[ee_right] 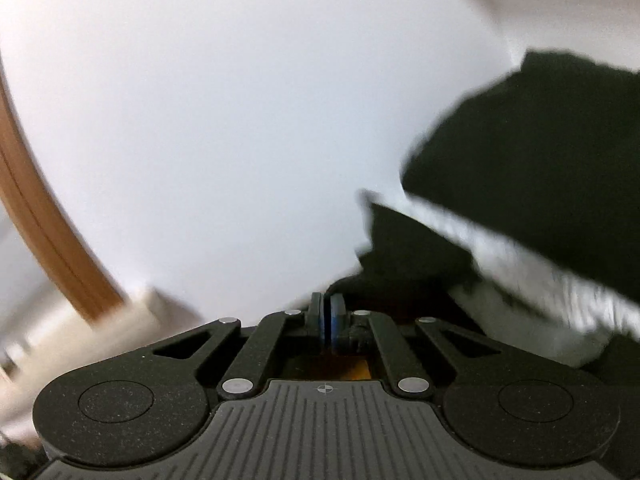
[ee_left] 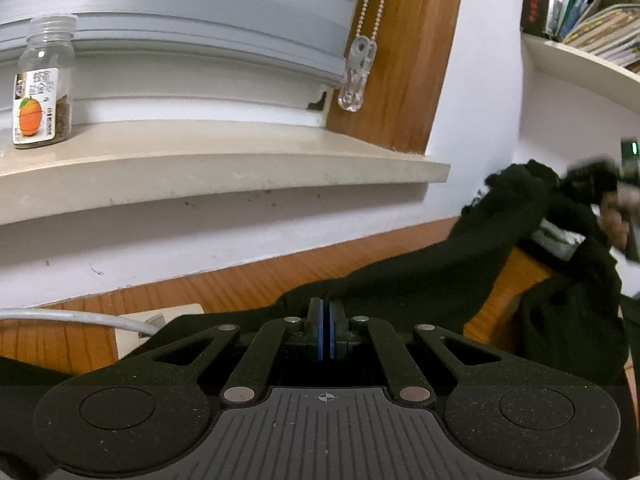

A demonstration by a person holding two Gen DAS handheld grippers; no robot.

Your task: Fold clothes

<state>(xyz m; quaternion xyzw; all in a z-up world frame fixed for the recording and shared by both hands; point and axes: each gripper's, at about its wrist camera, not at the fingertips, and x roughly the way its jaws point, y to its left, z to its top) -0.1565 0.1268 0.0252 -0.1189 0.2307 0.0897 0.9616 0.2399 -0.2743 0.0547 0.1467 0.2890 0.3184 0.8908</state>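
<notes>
A black garment (ee_left: 460, 272) stretches from my left gripper (ee_left: 326, 304) up and to the right across the wooden table (ee_left: 224, 284). My left gripper is shut on the garment's edge. The garment's far end is lifted at the right, where the other gripper (ee_left: 628, 200) shows blurred. In the right wrist view my right gripper (ee_right: 329, 300) is shut on the black garment (ee_right: 520, 152), which hangs blurred at the right with a white patch (ee_right: 520, 256) showing. That view faces a white wall (ee_right: 240, 120).
A windowsill (ee_left: 200, 160) with a glass jar with an orange label (ee_left: 42, 84) runs across the back. A blind cord with a clear pull (ee_left: 358, 68) hangs by a wooden frame (ee_left: 404, 52). A bookshelf (ee_left: 592, 20) is at the upper right. A white cable (ee_left: 72, 316) lies at the left.
</notes>
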